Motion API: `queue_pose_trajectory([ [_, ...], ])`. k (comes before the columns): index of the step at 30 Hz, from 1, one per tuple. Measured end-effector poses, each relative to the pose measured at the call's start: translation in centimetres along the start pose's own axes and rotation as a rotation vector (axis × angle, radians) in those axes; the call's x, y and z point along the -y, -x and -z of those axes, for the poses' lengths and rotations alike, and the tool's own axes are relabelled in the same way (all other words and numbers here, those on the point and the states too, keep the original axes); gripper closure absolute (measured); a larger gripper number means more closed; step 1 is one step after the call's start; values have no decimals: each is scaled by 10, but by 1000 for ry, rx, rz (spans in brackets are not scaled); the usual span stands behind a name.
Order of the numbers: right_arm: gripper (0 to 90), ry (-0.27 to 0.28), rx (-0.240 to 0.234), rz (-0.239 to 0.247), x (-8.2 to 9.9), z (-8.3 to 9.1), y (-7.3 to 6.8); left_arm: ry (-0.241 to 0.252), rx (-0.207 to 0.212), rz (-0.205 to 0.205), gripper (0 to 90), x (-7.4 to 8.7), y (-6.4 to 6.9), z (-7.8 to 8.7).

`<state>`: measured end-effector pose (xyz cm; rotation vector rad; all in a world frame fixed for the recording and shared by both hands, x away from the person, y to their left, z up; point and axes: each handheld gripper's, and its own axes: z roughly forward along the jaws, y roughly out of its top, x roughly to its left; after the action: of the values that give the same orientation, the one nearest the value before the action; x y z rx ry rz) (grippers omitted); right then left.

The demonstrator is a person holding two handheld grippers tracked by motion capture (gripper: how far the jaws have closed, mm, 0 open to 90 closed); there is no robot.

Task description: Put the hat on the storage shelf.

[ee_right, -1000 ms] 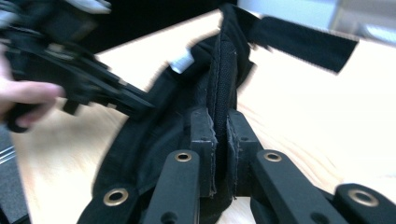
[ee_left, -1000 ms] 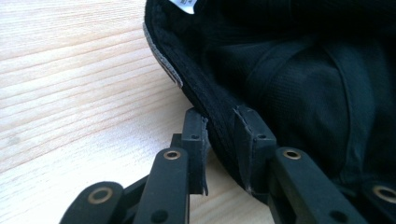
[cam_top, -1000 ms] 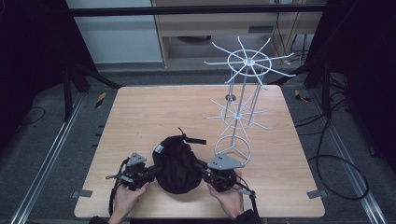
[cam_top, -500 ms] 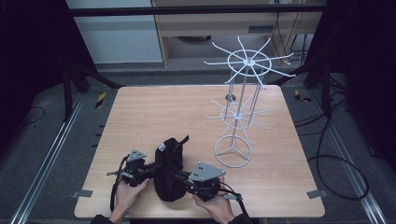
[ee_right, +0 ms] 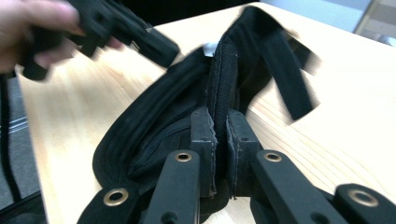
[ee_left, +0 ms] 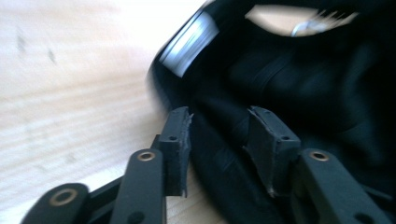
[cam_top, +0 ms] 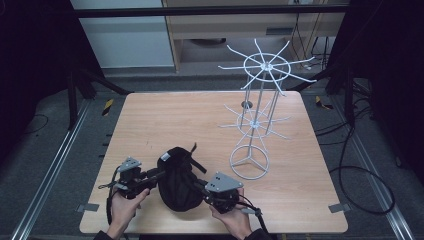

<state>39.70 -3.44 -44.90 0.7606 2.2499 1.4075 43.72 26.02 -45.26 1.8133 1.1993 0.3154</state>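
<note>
So the right hand-held gripper (ee_right: 220, 123) is clamped down on the edge band of the black cap (cam_top: 179, 179), jaws nearly together with just the fabric rim pinched between the pads. The left hand-held gripper (ee_left: 219, 133) is a different story: its jaws have just been opening and now stand about halfway apart, with cap fabric sitting in the gap but the pads not pressing on it. The cap itself is near the front edge of the tabletop (cam_top: 165, 117), between the two hands, tipped up on its side with a strap (ee_right: 285, 70) flopping loose.

What could go wrong, imo: with one-sided hold only, the cap is soft and will probably sag or swing round the right pinch as soon as it's lifted. That loose strap looks likely to catch on a prong if the cap is headed for the white wire rack (cam_top: 257, 112). The rack also looks light, so a bump could well tip it.

Count: two hand-held grippers, one cap, one rack with two tiers of spokes on a ring base.
</note>
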Motion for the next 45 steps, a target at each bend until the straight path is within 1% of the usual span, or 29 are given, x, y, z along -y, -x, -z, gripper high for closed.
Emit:
queue_pose_trajectory([
  [3,839,-5,19,-6,1,0,2,48,40,9,573,-7,9,11],
  [4,839,-5,19,-6,1,0,2,48,40,9,570,-7,9,11],
  [5,839,-7,20,-7,2,-1,2,57,59,1,570,-10,15,12],
  [6,839,-15,23,-6,2,-2,2,60,68,-6,554,-12,20,12],
  [7,839,-18,23,-5,3,-2,1,71,87,-15,544,-15,31,11],
  [8,839,-18,23,-5,3,-2,1,71,87,-15,529,-15,31,11],
  [9,838,-21,25,-1,3,-2,0,72,109,-18,513,-18,40,8],
  [11,838,-21,24,-1,3,-2,0,70,124,-15,487,-22,50,2],
  [14,838,-21,24,5,3,-2,-1,76,132,-14,446,-26,58,-3],
  [19,838,-26,23,21,3,-4,-3,93,139,-3,407,-31,66,-5],
  [21,837,-27,18,34,3,-4,-5,85,116,0,397,-32,68,-11],
  [22,837,-27,18,34,3,-4,-5,85,116,0,397,-32,68,-11],
  [23,837,-25,14,39,3,-5,-5,77,113,11,397,-33,69,-16],
  [24,838,-28,12,52,3,-5,-7,57,97,20,406,-33,69,-22],
  [25,837,-27,11,60,3,-6,-8,49,89,22,424,-32,69,-24],
  [27,838,-26,8,62,3,-6,-8,50,84,31,443,-31,69,-27],
  [30,839,-29,7,71,3,-7,-9,28,82,57,487,-31,70,-31],
  [32,838,-32,4,81,4,-8,-11,18,80,62,549,-30,71,-32],
  [33,838,-37,0,88,4,-8,-12,11,82,70,615,-30,71,-33],
  [34,836,-38,-2,87,4,-9,-12,6,90,77,644,-30,71,-32],
  [36,834,-40,-4,85,4,-9,-12,4,95,80,706,-30,71,-32],
  [37,819,-38,-22,66,4,-10,-11,4,92,74,734,-29,72,-32],
  [38,819,-38,-22,66,4,-10,-11,4,92,74,752,-29,72,-32],
  [39,772,-19,-48,46,3,-8,-10,11,95,72,768,-28,72,-31],
  [40,748,-14,-63,39,2,-7,-9,17,98,73,777,-28,72,-30],
  [41,748,-14,-63,39,2,-7,-9,17,98,73,788,-28,72,-30],
  [42,667,5,-90,20,-1,-3,-8,37,102,75,798,-28,71,-26],
  [44,620,26,-130,1,-6,4,-5,46,108,78,805,-29,71,-24],
  [45,620,26,-130,1,-6,4,-5,58,111,80,805,-31,70,-21],
])
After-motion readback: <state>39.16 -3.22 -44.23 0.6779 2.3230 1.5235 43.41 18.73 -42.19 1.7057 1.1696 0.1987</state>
